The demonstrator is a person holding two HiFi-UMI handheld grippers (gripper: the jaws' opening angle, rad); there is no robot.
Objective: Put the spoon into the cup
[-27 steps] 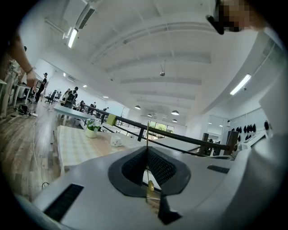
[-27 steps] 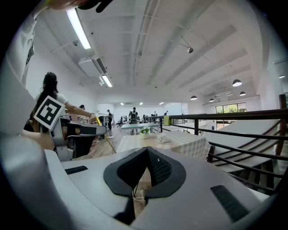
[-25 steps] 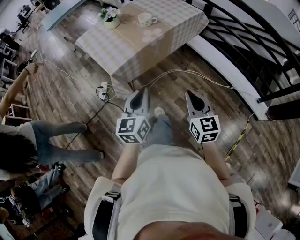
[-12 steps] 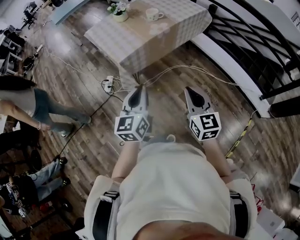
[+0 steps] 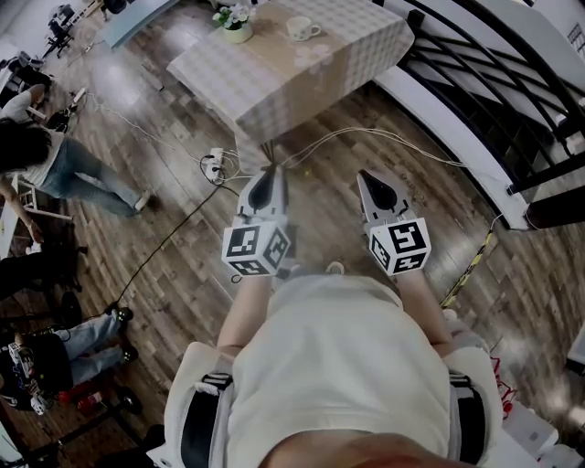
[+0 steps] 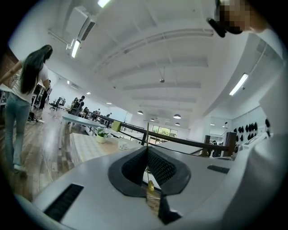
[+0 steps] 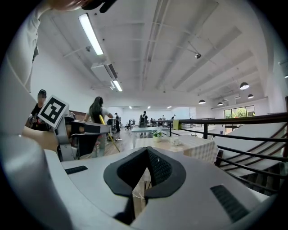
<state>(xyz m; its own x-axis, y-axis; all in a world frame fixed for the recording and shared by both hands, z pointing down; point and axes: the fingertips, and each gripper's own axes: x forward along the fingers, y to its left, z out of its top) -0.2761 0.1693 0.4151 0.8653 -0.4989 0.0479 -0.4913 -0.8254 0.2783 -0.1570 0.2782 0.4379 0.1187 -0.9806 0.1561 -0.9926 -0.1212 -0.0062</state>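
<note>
A white cup (image 5: 302, 27) stands on the far table with the checked cloth (image 5: 274, 91), beside a small flower pot (image 5: 236, 23). I cannot make out a spoon in any view. My left gripper (image 5: 265, 181) and right gripper (image 5: 373, 183) are held side by side above the wooden floor, well short of the table, both pointing toward it. Each is shut with nothing between its jaws. In the left gripper view the shut left gripper (image 6: 147, 149) frames the cup (image 6: 122, 144) far off. In the right gripper view the right gripper (image 7: 147, 151) points at the cup (image 7: 174, 141).
A power strip and cables (image 5: 215, 167) lie on the floor between me and the table. A dark railing (image 5: 494, 91) and a pale ledge run along the right. A person (image 5: 64, 169) stands at the left, others sit lower left. Striped tape (image 5: 466, 270) marks the floor at right.
Both grippers and I have moved a little toward the table, which has shifted in the head view. The person at the left has walked farther left and away.
</note>
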